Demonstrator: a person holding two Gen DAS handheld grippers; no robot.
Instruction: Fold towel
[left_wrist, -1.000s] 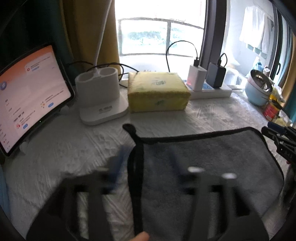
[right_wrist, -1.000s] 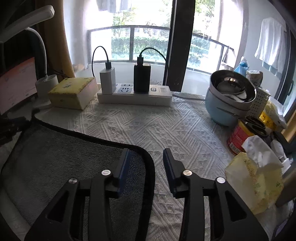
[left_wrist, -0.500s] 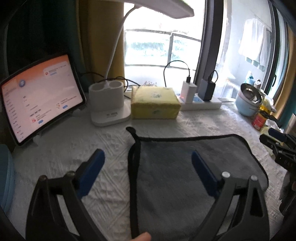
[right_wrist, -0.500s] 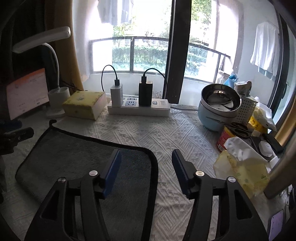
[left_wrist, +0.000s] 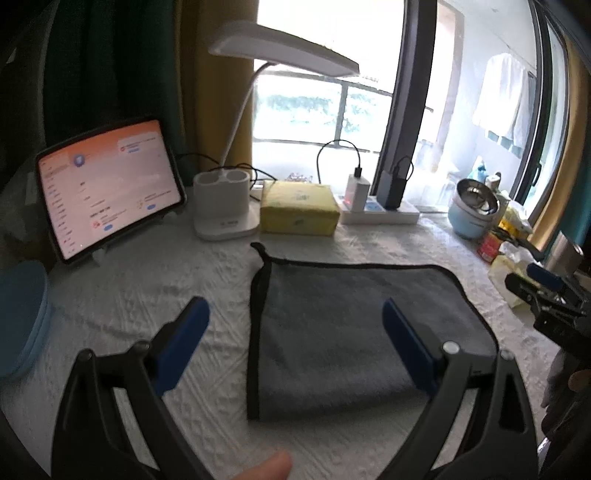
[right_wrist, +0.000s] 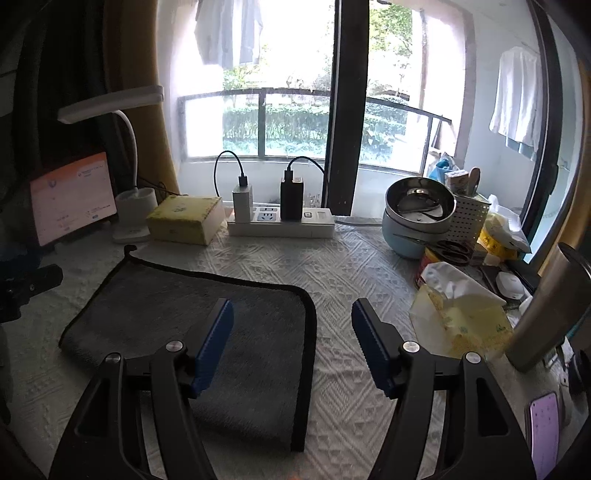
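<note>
A grey towel (left_wrist: 343, 325) with black trim lies folded and flat on the white textured tablecloth; it also shows in the right wrist view (right_wrist: 207, 325). My left gripper (left_wrist: 295, 339) is open and empty, raised above the towel's left edge. My right gripper (right_wrist: 291, 343) is open and empty, raised above the towel's right edge. The right gripper (left_wrist: 550, 299) also shows at the right edge of the left wrist view, and the left gripper (right_wrist: 22, 288) at the left edge of the right wrist view.
At the back stand a tablet (left_wrist: 107, 188), a white lamp base (left_wrist: 225, 206), a yellow tissue pack (left_wrist: 299, 206) and a power strip (right_wrist: 280, 221). Right: metal bowls (right_wrist: 417, 218), tissue bag (right_wrist: 458, 314), steel cup (right_wrist: 546, 310), phone (right_wrist: 545, 424). Blue plates (left_wrist: 18, 317) left.
Both grippers have opened wide and lifted up and back from the towel. The towel lies flat and still.
</note>
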